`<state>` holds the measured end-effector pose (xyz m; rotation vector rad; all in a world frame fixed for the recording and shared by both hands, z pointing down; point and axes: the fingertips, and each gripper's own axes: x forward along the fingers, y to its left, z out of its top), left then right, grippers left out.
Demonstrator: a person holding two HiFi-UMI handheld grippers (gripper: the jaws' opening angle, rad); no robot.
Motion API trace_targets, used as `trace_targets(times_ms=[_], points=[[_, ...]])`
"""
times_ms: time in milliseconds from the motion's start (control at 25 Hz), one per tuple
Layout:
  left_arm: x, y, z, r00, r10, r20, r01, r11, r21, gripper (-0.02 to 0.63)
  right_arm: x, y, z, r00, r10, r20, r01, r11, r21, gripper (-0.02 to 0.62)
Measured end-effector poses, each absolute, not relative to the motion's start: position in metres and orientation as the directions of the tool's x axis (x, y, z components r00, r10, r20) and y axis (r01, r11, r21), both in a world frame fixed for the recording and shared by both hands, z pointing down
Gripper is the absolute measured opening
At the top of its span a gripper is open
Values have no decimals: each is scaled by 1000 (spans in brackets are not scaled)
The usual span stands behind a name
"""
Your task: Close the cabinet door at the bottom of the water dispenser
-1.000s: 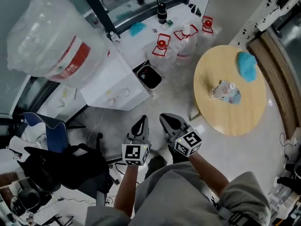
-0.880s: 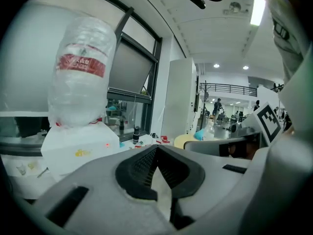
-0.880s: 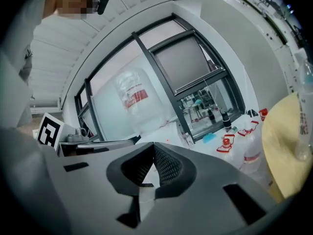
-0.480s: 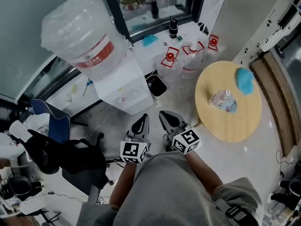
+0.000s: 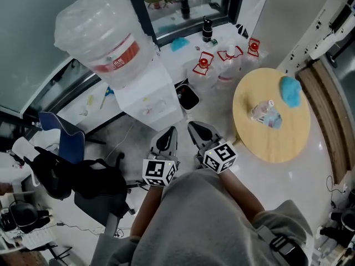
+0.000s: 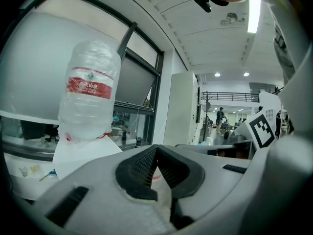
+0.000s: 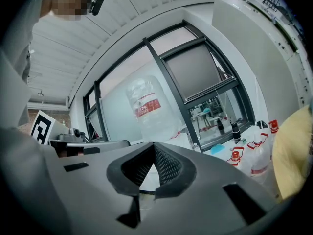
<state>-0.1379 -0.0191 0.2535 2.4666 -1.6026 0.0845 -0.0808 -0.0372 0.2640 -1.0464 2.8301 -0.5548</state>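
office floor by the window, dispenser [image 5: 147,100] just ahead of both grippers
left gripper [image 5: 168,134] and right gripper [image 5: 197,131] sit side by side, jaws pressed together on nothing, pointing about level at the upright dispenser under its bottle [image 5: 105,32]. it stands ahead and a little to the left, so the left gripper looks slightly nearer. the door is at the dispenser's foot, lower than both tips, and no view shows it, so i cannot tell whether it hangs open or sits shut. a bin [image 5: 187,96] stands just right of the dispenser.
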Motion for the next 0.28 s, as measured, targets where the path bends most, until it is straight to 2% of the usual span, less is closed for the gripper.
trace_targets(times_ms=[280], points=[[-137,-24,256,410,-898,158,-910,-392,136,9,-84,-41,265,-772,-633,54,-608,712,-351,9]])
